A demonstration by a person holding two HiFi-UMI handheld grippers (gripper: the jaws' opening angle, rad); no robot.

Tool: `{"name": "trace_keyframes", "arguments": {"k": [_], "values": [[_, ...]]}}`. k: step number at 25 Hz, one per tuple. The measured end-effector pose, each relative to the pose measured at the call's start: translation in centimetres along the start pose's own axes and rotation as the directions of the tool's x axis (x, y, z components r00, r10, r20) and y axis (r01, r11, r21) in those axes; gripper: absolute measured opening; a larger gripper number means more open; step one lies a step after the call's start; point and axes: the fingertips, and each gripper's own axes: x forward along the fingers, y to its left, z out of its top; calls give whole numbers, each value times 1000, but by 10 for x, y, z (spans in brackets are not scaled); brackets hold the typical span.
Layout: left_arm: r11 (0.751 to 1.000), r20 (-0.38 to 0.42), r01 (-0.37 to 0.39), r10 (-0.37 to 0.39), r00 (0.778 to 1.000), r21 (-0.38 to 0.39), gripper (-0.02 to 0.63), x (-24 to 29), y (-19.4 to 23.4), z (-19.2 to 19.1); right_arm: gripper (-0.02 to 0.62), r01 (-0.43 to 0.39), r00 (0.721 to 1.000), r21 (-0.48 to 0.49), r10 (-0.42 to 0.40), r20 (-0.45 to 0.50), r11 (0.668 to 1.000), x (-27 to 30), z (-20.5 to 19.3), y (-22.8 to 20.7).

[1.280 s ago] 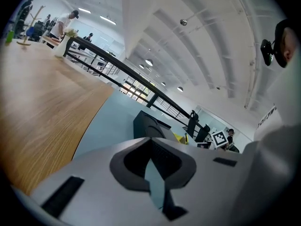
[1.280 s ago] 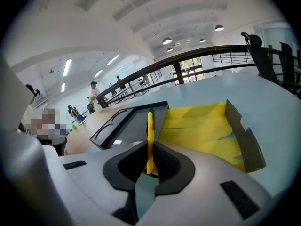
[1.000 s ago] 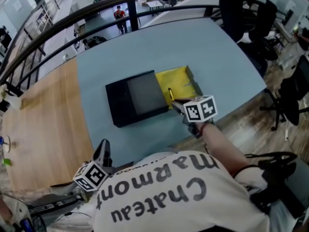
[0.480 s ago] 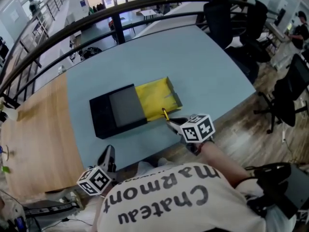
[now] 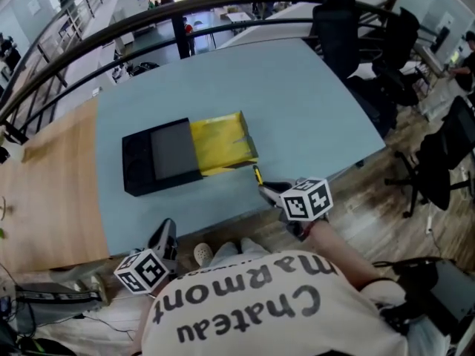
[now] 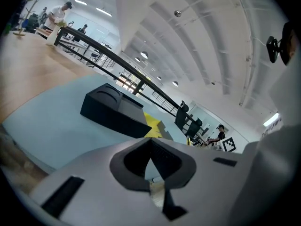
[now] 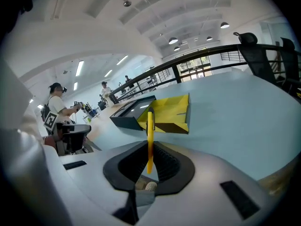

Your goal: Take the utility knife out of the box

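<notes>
A black box (image 5: 156,158) lies on the pale blue table (image 5: 297,102) with its yellow inner tray (image 5: 219,143) slid out to the right. My right gripper (image 5: 262,186) is shut on the thin yellow utility knife (image 5: 257,175), held on edge above the table's near edge, clear of the tray. In the right gripper view the knife (image 7: 150,135) stands upright between the pads, with the yellow tray (image 7: 171,112) and box (image 7: 129,112) beyond it. My left gripper (image 5: 165,236) is low by the person's body, shut and holding nothing. The box (image 6: 110,112) shows far ahead in the left gripper view.
A wooden surface (image 5: 44,199) adjoins the table on the left. A black railing (image 5: 185,10) curves behind the table. Office chairs (image 5: 338,21) stand at the right. A shoe (image 5: 204,254) shows below the table's near edge. Other people stand at the left of the right gripper view.
The right gripper has drawn the knife out of the yellow tray and back toward the table's near edge. Both grippers have pulled away from the box.
</notes>
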Motion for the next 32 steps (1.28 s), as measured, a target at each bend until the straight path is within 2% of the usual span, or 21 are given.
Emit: {"name": "trace_keyframes", "arguments": {"k": [9,16,25,32], "values": [[999,-12,-35,34,999,-11,3,-9,-22,-41,55,-34,999,-11,34,-3,999,-28,-23,-11],[999,-31,-32,32,999,-10,3,-8,-36,-63,55,-20,1000,-8,20,-23,1000,-43,-46,-24],[999,-25,-32,31,999,-6,3,-13,-44,-78,52,-1,1000,-27,1,-6,1000,-58,-58,-31],[999,-23,-37,36,999,-15,3,-21,-42,-90,51,9,1000,-61,-11,-28,998,-63,-72,-27]]}}
